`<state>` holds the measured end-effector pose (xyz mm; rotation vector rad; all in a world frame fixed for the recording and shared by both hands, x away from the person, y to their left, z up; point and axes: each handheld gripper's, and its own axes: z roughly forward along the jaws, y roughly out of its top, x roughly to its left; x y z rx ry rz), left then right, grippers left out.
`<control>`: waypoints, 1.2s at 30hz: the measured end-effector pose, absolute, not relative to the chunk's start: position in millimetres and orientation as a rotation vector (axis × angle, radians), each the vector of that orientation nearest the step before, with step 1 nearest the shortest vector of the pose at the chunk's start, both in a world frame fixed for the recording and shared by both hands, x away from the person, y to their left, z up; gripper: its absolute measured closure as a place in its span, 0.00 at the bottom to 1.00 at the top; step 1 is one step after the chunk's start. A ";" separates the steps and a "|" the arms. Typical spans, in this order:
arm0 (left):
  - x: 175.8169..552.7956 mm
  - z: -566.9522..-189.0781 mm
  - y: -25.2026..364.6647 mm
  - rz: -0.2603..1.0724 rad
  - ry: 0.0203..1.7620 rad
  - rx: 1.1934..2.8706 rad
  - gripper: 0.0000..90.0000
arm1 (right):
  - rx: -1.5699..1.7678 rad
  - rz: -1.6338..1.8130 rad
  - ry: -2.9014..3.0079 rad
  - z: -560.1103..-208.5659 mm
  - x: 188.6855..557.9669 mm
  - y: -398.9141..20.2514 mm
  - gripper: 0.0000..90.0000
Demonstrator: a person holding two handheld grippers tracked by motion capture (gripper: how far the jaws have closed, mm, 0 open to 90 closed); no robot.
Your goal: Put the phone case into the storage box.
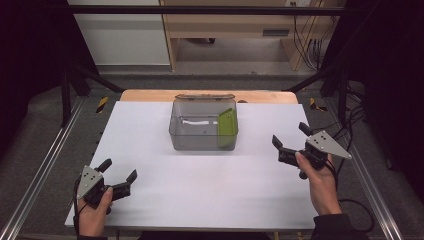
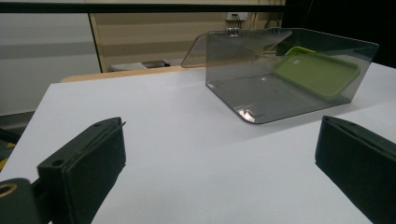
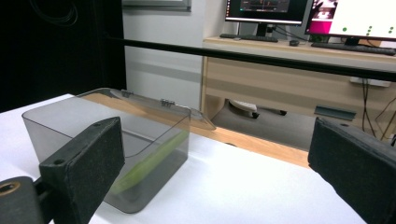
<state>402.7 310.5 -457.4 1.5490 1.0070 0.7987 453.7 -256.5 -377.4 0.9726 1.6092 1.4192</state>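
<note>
A clear smoky plastic box stands open at the middle back of the white table, its lid folded back. A green phone case leans against the box's right inner wall; it is also seen through the wall in the left gripper view and edge-on in the right gripper view. My left gripper rests open near the front left corner, nothing between its jaws. My right gripper is open at the right of the box, held a little above the table, empty.
A wooden strip runs along the table's far edge. Metal rails flank the table on both sides. Beyond stand a wooden desk with monitors and cables.
</note>
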 end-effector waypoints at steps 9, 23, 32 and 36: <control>401.9 -456.9 312.6 0.791 0.978 1.554 0.02 | 0.980 1.438 1.558 -380.5 440.5 -275.5 0.04; 401.2 -457.2 312.9 0.788 0.948 1.551 0.02 | 0.996 1.415 1.538 -394.2 422.0 -295.0 0.05; 400.5 -457.1 313.1 0.789 0.923 1.555 0.02 | 1.018 1.414 1.515 -406.4 408.4 -309.2 0.05; 400.1 -456.9 315.5 0.788 0.921 1.540 0.02 | 1.011 1.399 1.519 -411.9 402.9 -312.0 0.04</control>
